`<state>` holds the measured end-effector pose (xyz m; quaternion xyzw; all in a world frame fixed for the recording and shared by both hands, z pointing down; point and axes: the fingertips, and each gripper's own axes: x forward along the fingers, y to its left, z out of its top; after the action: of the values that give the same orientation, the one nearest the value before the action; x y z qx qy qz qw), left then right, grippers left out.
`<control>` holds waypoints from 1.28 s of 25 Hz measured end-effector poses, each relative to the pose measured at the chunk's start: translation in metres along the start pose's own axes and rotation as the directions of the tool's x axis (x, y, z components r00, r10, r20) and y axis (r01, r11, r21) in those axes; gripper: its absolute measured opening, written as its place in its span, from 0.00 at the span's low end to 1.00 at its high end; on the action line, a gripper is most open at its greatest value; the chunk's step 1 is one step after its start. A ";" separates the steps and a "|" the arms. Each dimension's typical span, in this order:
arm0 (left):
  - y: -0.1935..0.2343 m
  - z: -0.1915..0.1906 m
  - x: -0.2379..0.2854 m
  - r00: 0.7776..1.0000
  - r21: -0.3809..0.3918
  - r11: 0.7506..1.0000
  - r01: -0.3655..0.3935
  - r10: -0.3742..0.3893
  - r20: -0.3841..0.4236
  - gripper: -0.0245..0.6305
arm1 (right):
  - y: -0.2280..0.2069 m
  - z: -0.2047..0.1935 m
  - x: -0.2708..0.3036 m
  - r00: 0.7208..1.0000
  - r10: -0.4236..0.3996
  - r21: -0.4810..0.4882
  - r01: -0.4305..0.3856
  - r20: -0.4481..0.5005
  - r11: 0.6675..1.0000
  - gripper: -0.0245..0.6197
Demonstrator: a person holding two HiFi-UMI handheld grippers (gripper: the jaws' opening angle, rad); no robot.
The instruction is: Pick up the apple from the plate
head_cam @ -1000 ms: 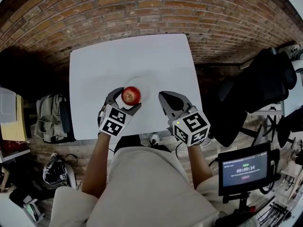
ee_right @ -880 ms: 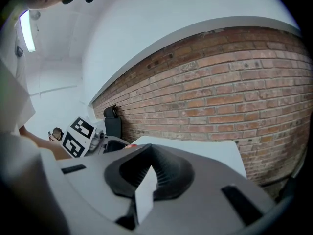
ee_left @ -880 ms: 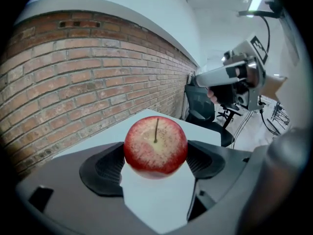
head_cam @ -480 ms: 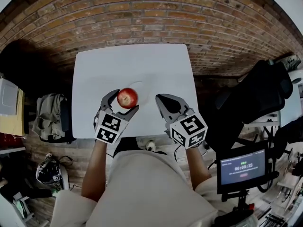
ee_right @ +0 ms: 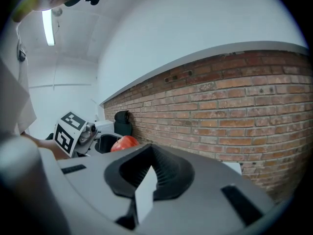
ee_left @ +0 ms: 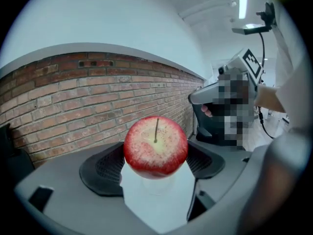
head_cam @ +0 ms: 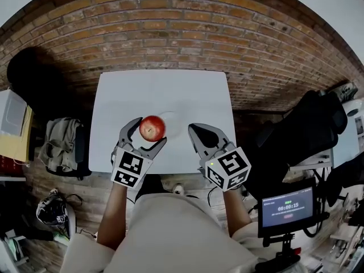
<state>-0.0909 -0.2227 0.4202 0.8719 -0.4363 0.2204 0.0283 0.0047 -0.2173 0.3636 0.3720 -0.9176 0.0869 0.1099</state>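
Head view | left tongs (head_cam: 149,133) grip apple (head_cam: 152,127) | right tongs (head_cam: 195,131) closed | screen (head_cam: 287,207) 00:00:15

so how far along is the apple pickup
Done: the left tool is shut on the apple, which looks raised off the plate. In hand: just holding it up between the pads. Left: nothing for the pickup itself, as far as I can see. The right tool is shut and empty, off to the side.
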 end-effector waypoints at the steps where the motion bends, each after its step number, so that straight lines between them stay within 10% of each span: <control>1: 0.001 0.004 -0.001 1.000 0.003 1.000 -0.003 0.003 0.011 0.64 | 0.000 0.003 0.000 1.000 -0.001 -0.005 0.001 0.004 1.000 0.04; 32: -0.020 0.062 -0.046 0.986 0.033 0.999 -0.019 0.013 0.167 0.64 | 0.010 0.019 -0.016 1.000 -0.008 -0.097 0.010 0.025 0.995 0.04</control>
<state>-0.0772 -0.1915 0.3483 0.8841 -0.4403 0.1543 -0.0251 0.0064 -0.2046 0.3402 0.3715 -0.9203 0.0372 0.1169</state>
